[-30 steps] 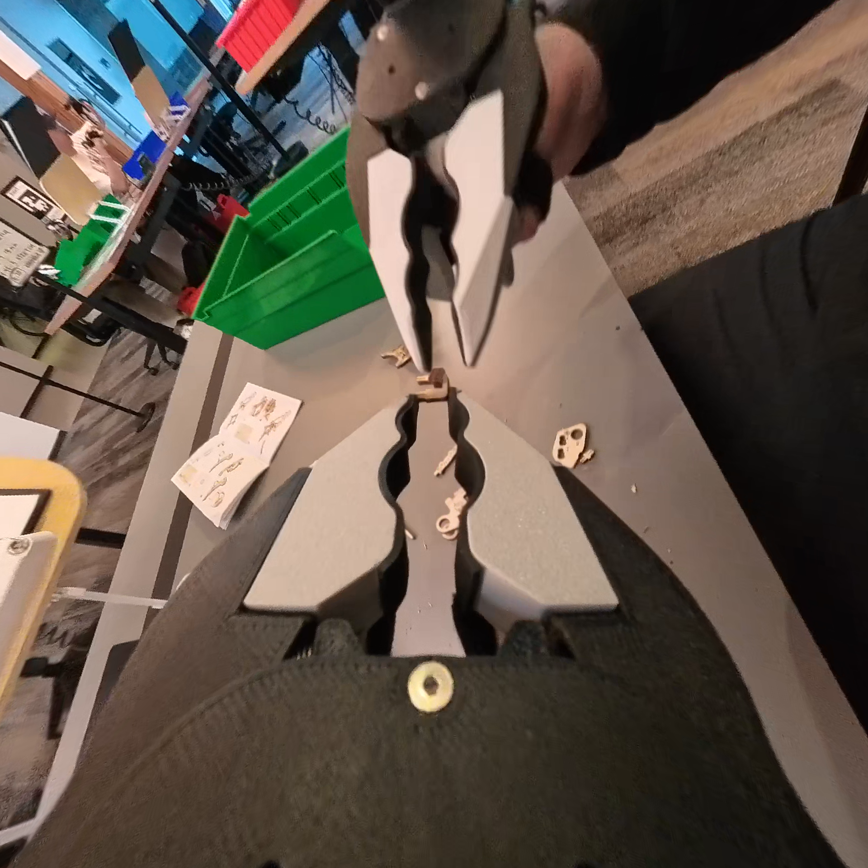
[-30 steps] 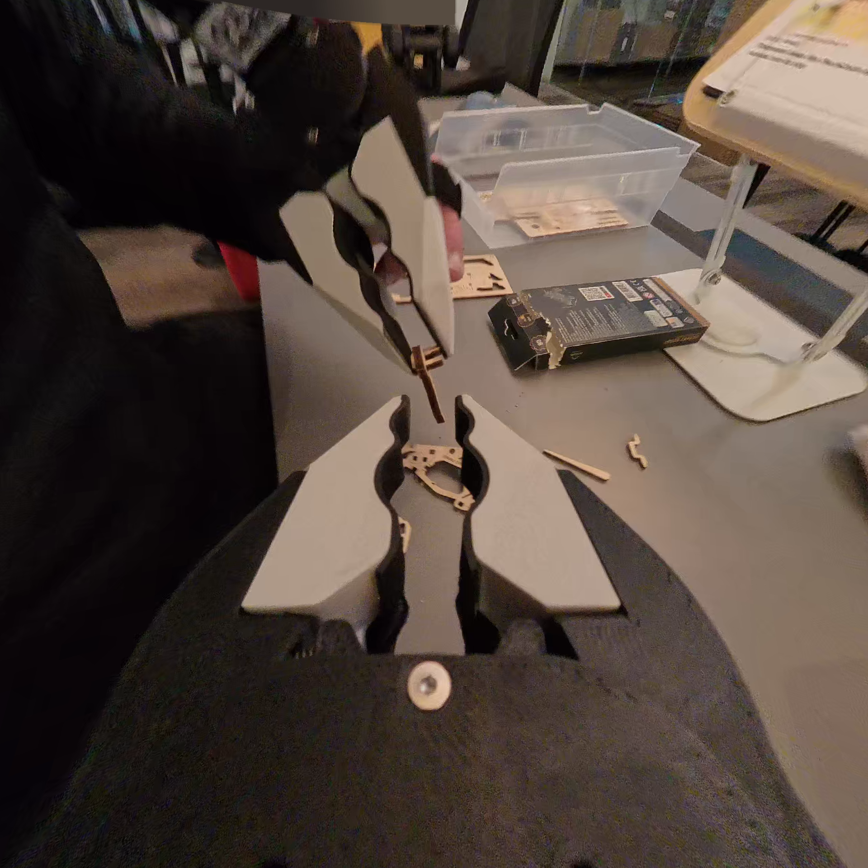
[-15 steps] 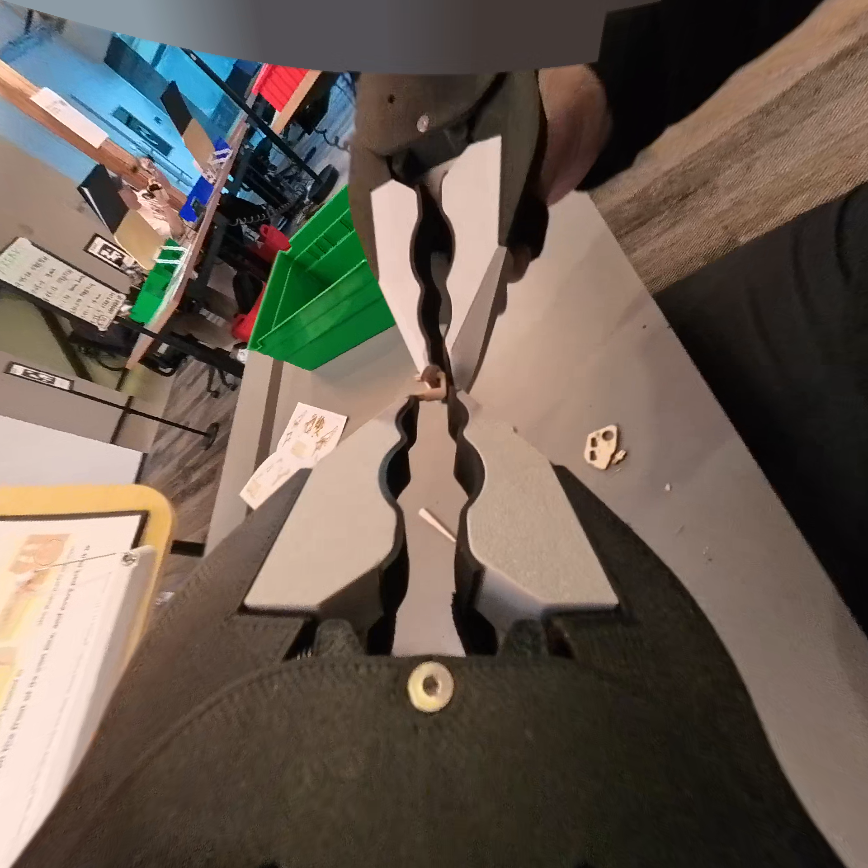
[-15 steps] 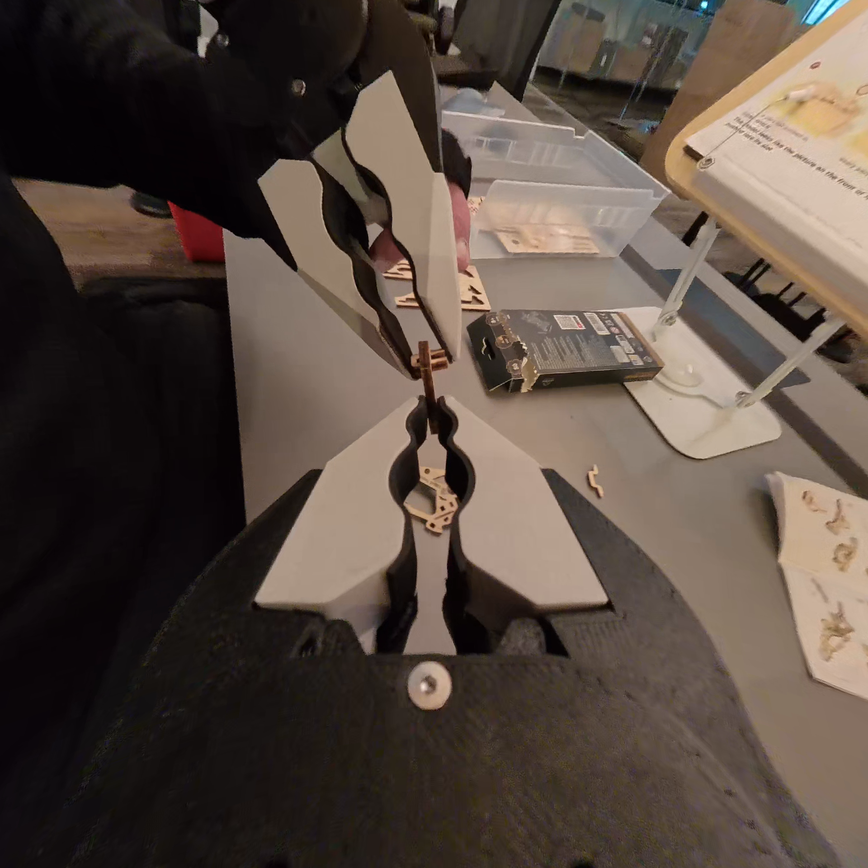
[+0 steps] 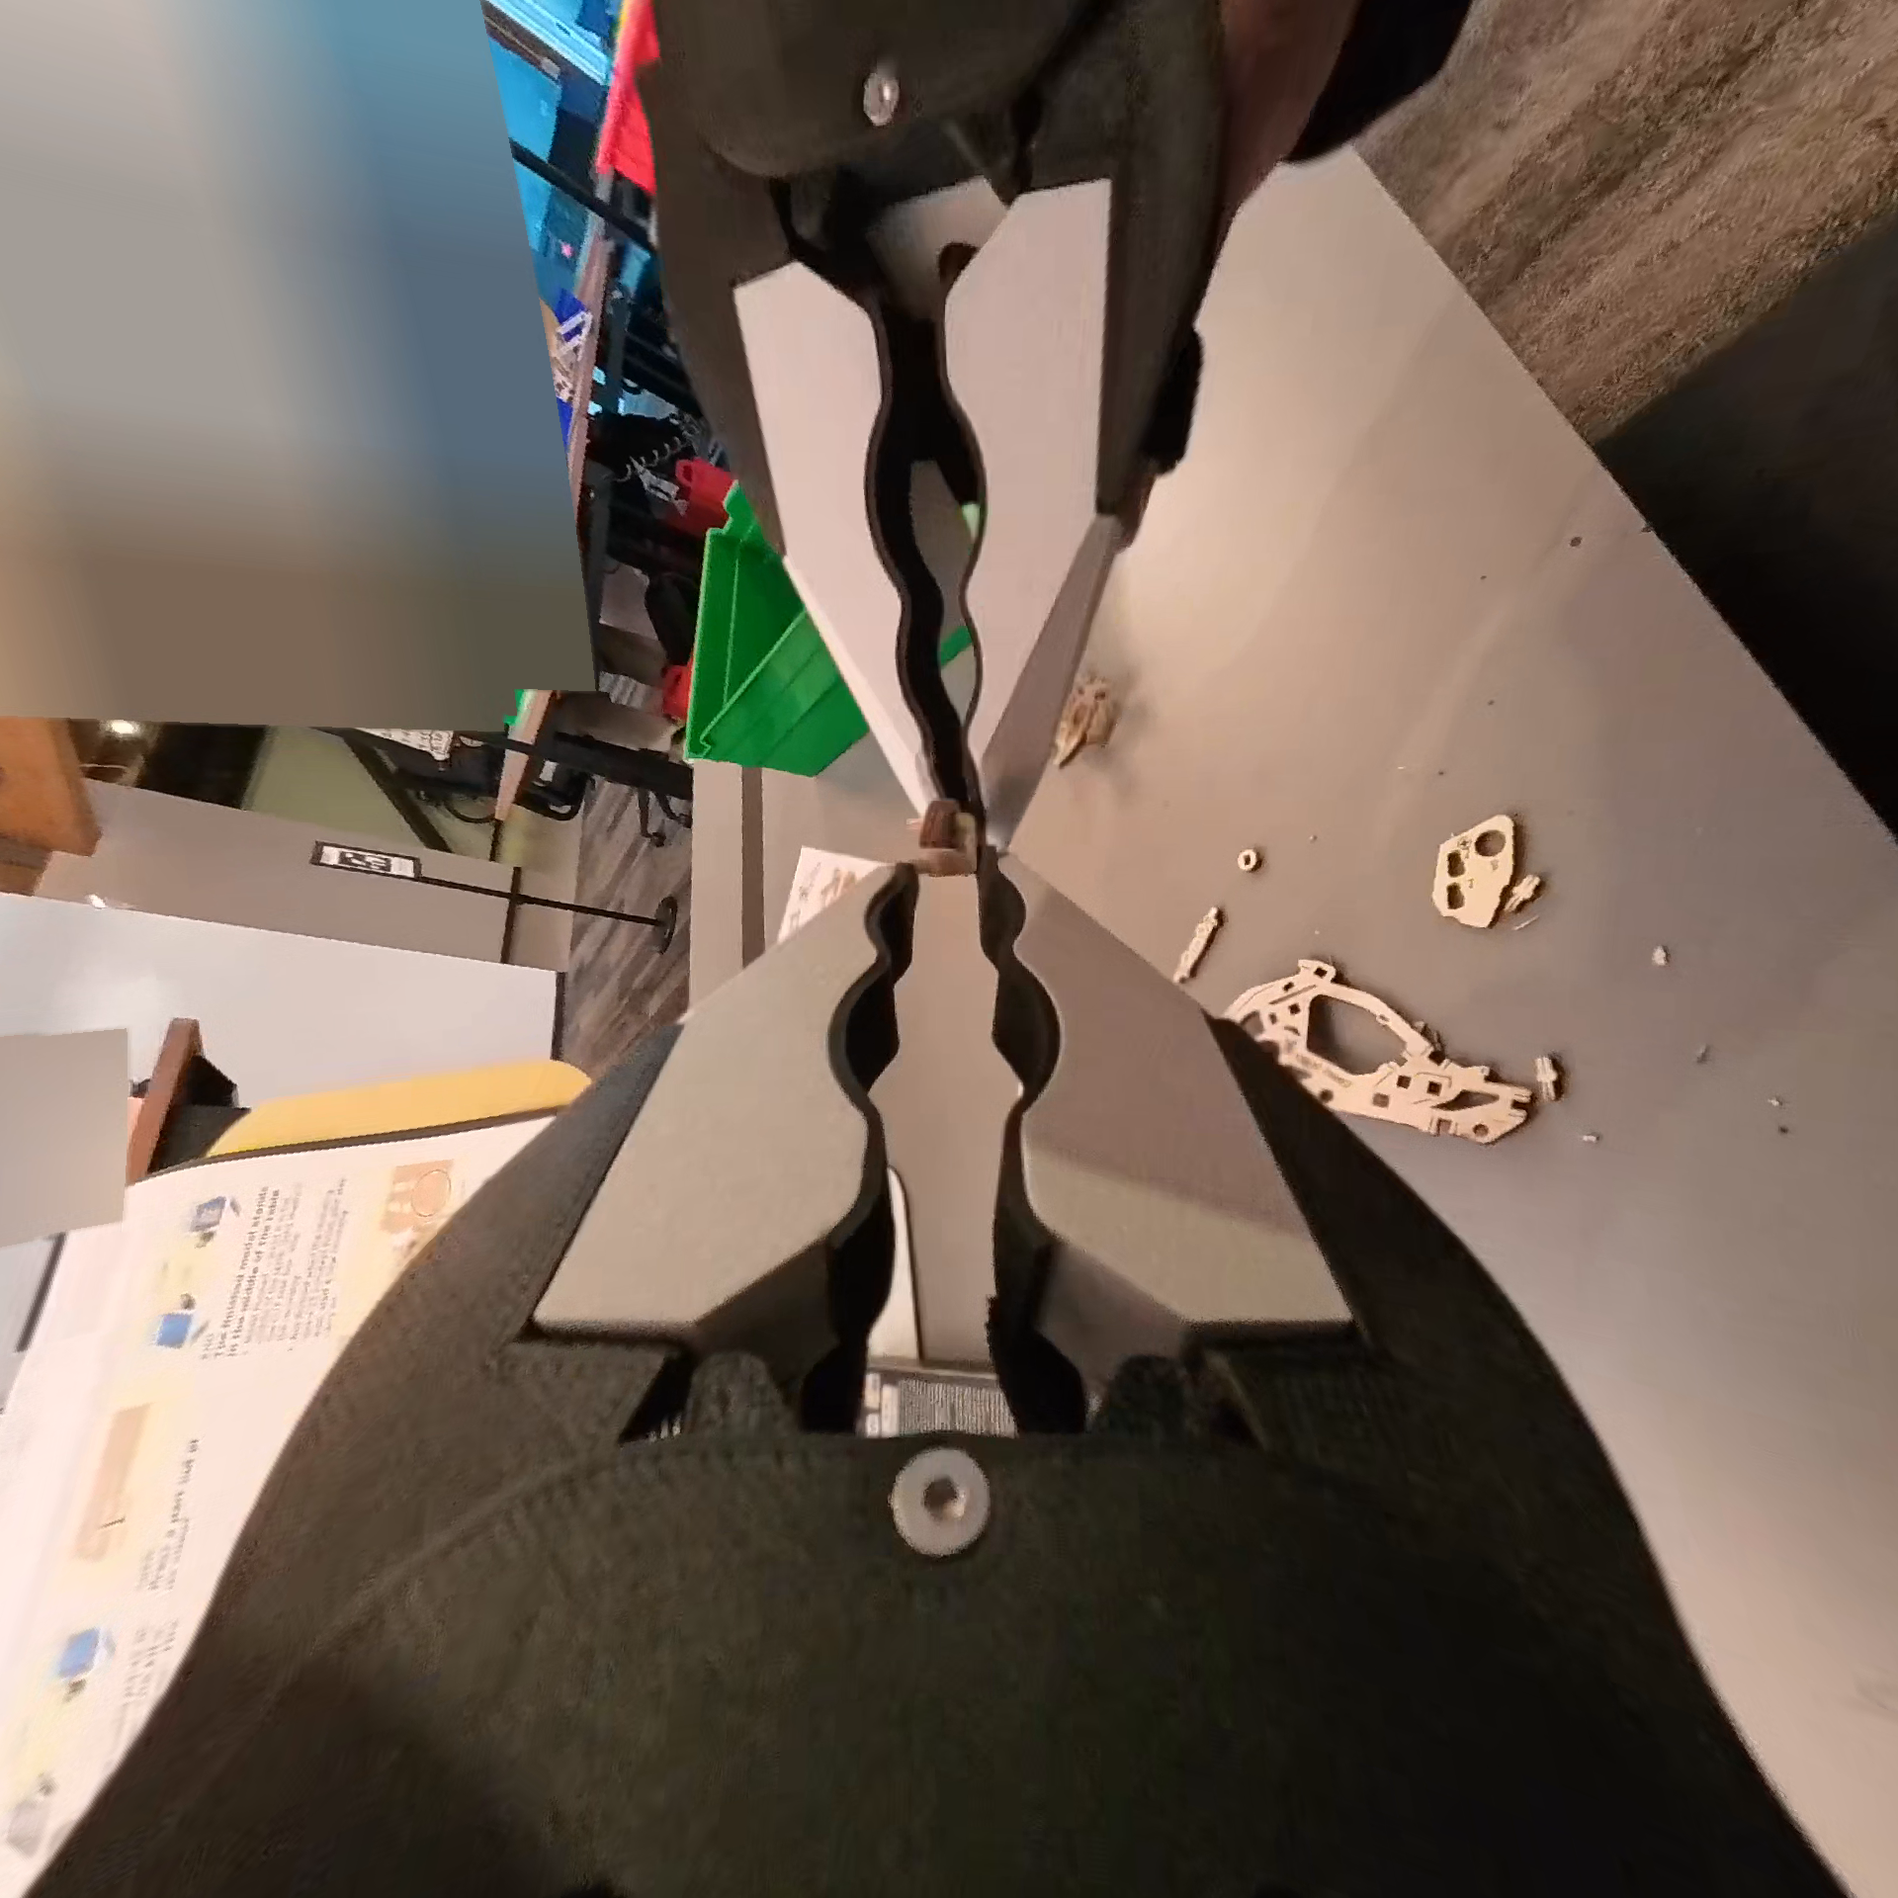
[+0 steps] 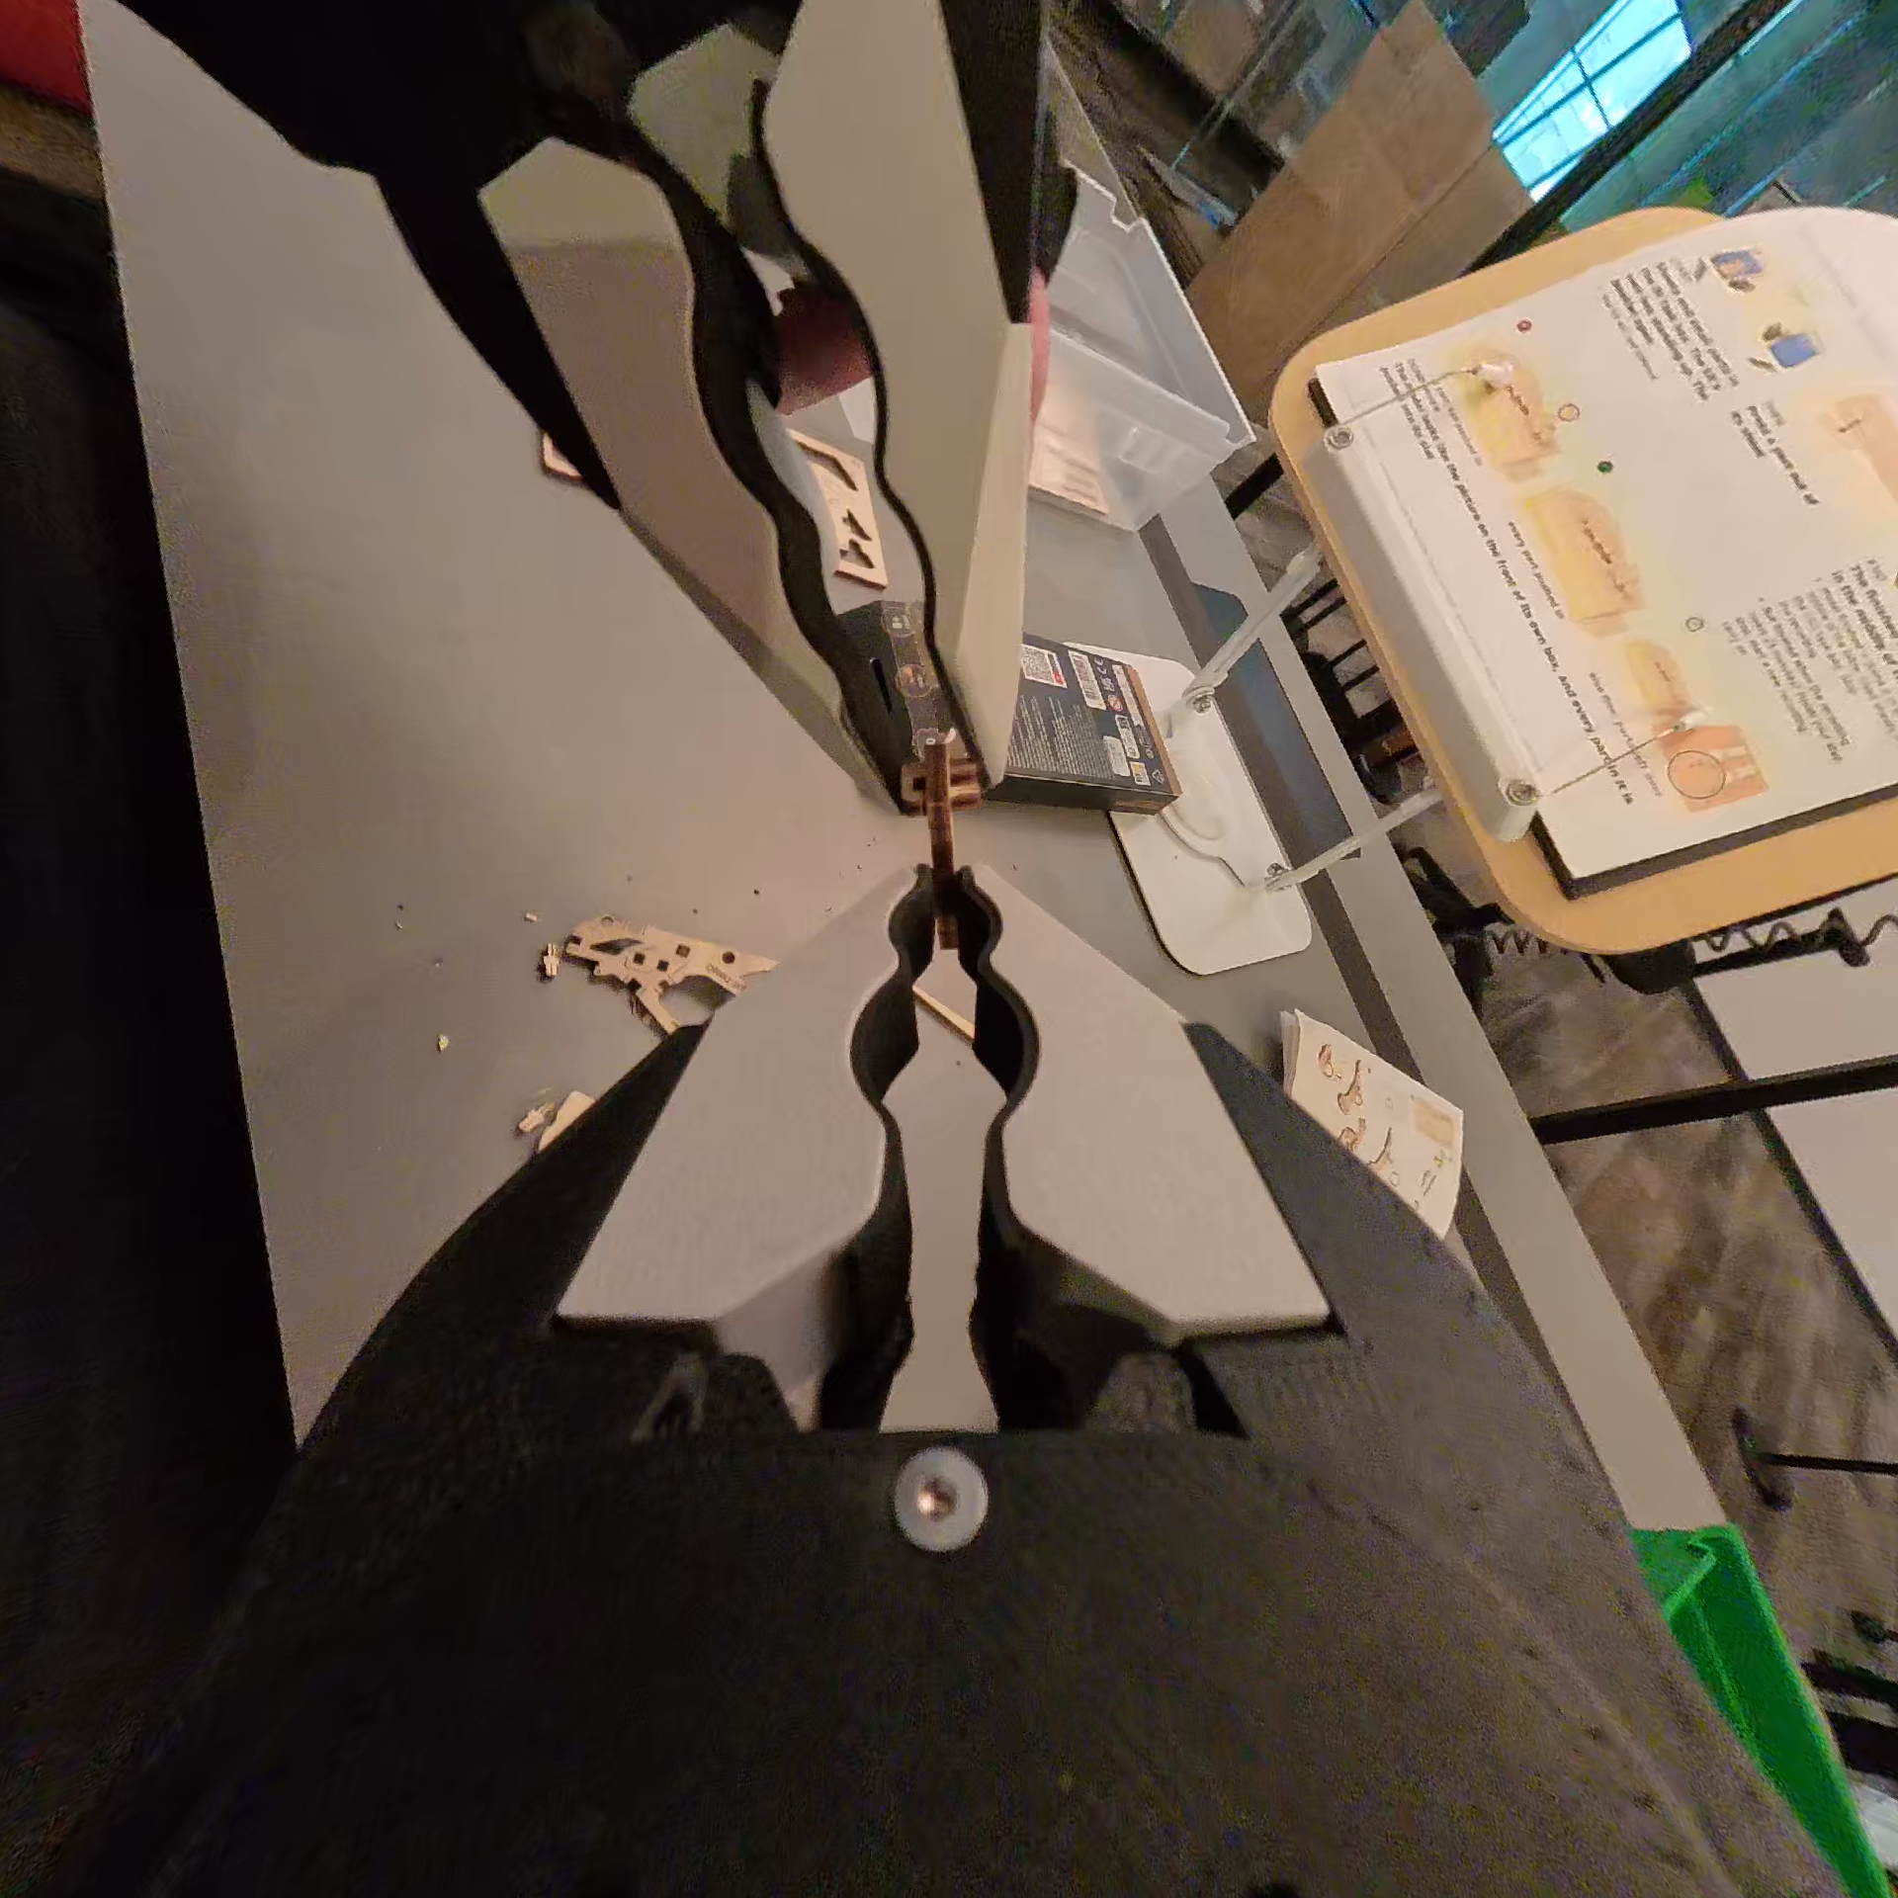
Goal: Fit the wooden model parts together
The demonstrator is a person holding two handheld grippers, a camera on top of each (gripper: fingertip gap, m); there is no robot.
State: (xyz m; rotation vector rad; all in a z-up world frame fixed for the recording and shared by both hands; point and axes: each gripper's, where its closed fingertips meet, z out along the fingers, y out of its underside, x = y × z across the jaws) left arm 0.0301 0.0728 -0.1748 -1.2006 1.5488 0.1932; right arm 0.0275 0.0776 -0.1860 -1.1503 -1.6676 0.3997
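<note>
- The right claw (image 6: 940, 885) has its tips pinched almost together on a thin wooden strip (image 6: 939, 832), held edge-on and upright between them.
- The left claw (image 6: 929, 775) comes in from above and opposite in the right wrist view, tips nearly closed on a small notched wooden block (image 6: 917, 785); the strip crosses this block, so the two pieces meet in the air above the desk (image 6: 411, 657).
- In the left wrist view the left claw (image 5: 943, 871) shows the small brown piece (image 5: 940, 834) right at its tips, with the right claw (image 5: 953, 811) tip to tip against it.
- On the desk just beside the claws lies a flat cut-out wooden frame (image 5: 1371, 1068), with a small plate with holes (image 5: 1477, 871) beyond it and tiny bits and crumbs scattered near.
- Behind the left claw sit a dark printed box (image 6: 1078, 729), a cut wooden sheet (image 6: 852, 514) and a clear plastic bin (image 6: 1120, 380).
- A stand with a printed instruction sheet (image 6: 1643, 534) rises at the desk edge; a folded leaflet (image 6: 1376, 1120) lies near it.
- A green bin (image 5: 760, 668) stands at the far end.
</note>
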